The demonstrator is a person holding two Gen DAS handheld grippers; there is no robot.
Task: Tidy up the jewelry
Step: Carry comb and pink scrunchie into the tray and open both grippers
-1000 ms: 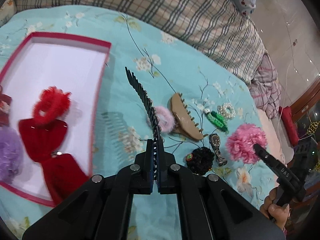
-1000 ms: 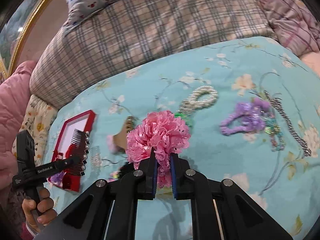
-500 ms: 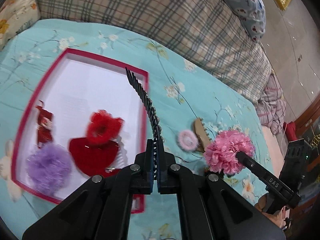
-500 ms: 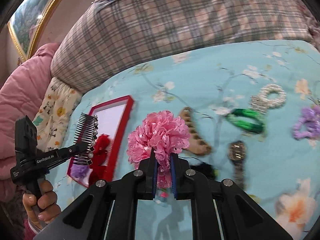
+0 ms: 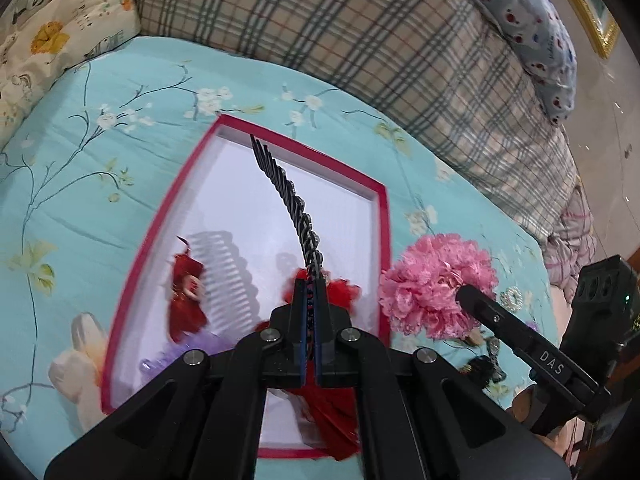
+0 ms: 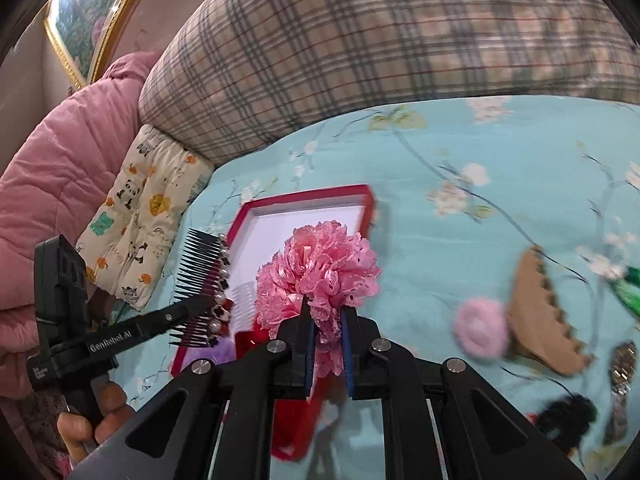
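Observation:
My left gripper (image 5: 310, 292) is shut on a black hair comb with pearls (image 5: 286, 194) and holds it above the red-rimmed white tray (image 5: 382, 240). In the right wrist view the comb (image 6: 202, 276) shows at the left. My right gripper (image 6: 325, 320) is shut on a pink lace scrunchie (image 6: 320, 268), also seen in the left wrist view (image 5: 434, 284), just right of the tray's edge (image 6: 308, 196). In the tray lie a red doll clip (image 5: 186, 292), a red scrunchie (image 5: 344, 290), a red bow and a purple scrunchie (image 5: 188, 350).
On the blue floral bedspread to the right lie a small pink fluffy tie (image 6: 480, 328), a tan claw clip (image 6: 540, 316), a watch (image 6: 622, 364), a black scrunchie (image 6: 568, 416) and a green tie (image 6: 626, 288). Plaid pillows (image 5: 360, 32) line the back; a panda cushion (image 6: 136, 216) sits left.
Both grippers have swung left toward the tray. The comb is now over the tray's inside and the pink scrunchie is right beside the tray's right edge.

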